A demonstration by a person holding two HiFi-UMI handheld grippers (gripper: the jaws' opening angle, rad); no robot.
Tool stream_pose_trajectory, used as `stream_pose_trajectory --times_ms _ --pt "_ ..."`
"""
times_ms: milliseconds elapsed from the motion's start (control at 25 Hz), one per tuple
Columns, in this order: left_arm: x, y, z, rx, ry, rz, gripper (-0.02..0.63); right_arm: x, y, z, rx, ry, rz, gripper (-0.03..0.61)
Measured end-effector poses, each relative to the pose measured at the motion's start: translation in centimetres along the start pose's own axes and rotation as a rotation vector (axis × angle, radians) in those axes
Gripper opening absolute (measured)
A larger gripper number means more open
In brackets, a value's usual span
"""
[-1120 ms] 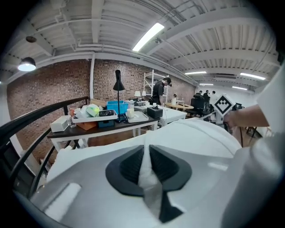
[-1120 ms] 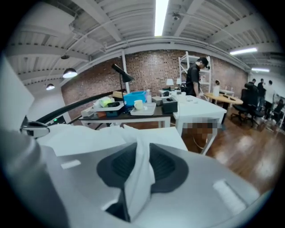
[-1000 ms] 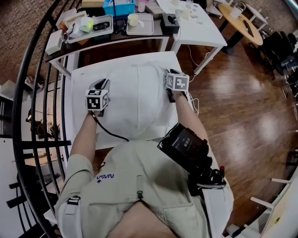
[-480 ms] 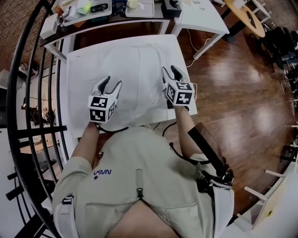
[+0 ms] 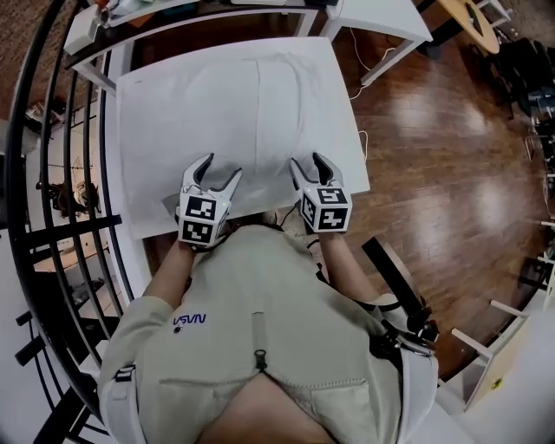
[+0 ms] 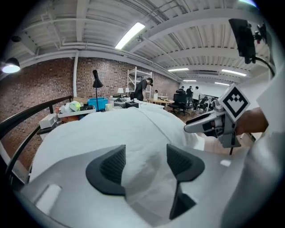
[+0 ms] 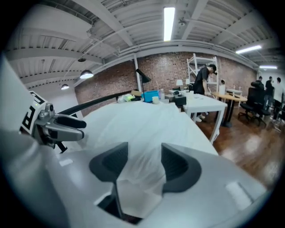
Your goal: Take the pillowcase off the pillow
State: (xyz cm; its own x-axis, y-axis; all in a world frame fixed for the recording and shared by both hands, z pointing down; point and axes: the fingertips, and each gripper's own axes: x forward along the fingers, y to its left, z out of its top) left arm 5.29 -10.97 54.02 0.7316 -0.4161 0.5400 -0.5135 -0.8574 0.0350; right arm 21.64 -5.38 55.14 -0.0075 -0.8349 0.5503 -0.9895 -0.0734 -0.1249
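The white pillowcase (image 5: 234, 113) lies spread flat over the pillow on the white table (image 5: 128, 186), and I cannot tell pillow from case. Both grippers sit at the table's near edge, close to my body. The left gripper (image 5: 211, 173) has just been opening; in the left gripper view (image 6: 144, 160) its dark pads stand apart with slack white cloth between them. The right gripper (image 5: 308, 166) has likewise been opening; in the right gripper view (image 7: 143, 164) a loose fold of thin cloth hangs between its pads.
A black metal railing (image 5: 52, 173) runs along the table's left side. Wooden floor (image 5: 434, 173) lies to the right, with a cable by the table leg. Another white table (image 5: 381, 17) and a cluttered bench (image 5: 130, 9) stand beyond the far edge.
Both grippers have come back across the pillow from its middle to the table's near edge. Their jaws have spread wider.
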Motion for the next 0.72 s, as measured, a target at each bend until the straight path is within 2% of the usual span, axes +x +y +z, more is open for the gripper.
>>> stream_pose_trajectory --times_ms 80,200,280,360,440,480,560,720 --pt "0.8 -0.5 -1.4 0.016 0.039 -0.003 0.305 0.5 0.8 -1.8 -0.011 0.041 0.006 0.229" --pt "2.1 -0.2 -2.8 0.056 0.060 0.038 0.287 1.6 1.4 -3.1 -0.048 0.072 -0.012 0.229" --pt "2.8 0.1 -3.6 0.090 0.069 0.080 0.241 2.2 1.4 -3.3 -0.079 0.081 -0.033 0.227" --pt "2.9 0.5 -3.7 0.121 0.072 0.121 0.151 2.5 1.2 -3.2 -0.111 0.086 -0.059 0.168" --pt "2.5 1.0 -2.9 0.130 0.047 0.147 0.039 2.1 1.1 -2.6 -0.134 0.074 -0.085 0.098" --pt "2.2 1.3 -2.3 0.127 0.028 0.154 0.021 1.8 0.9 -2.2 -0.138 0.061 -0.098 0.065" --pt "1.4 2.0 -0.5 0.120 -0.014 0.164 0.016 1.1 0.3 -1.4 -0.136 0.030 -0.125 0.034" --pt "-0.2 3.6 3.9 0.117 -0.095 0.182 0.015 -0.5 -1.3 1.1 -0.157 -0.039 -0.193 0.021"
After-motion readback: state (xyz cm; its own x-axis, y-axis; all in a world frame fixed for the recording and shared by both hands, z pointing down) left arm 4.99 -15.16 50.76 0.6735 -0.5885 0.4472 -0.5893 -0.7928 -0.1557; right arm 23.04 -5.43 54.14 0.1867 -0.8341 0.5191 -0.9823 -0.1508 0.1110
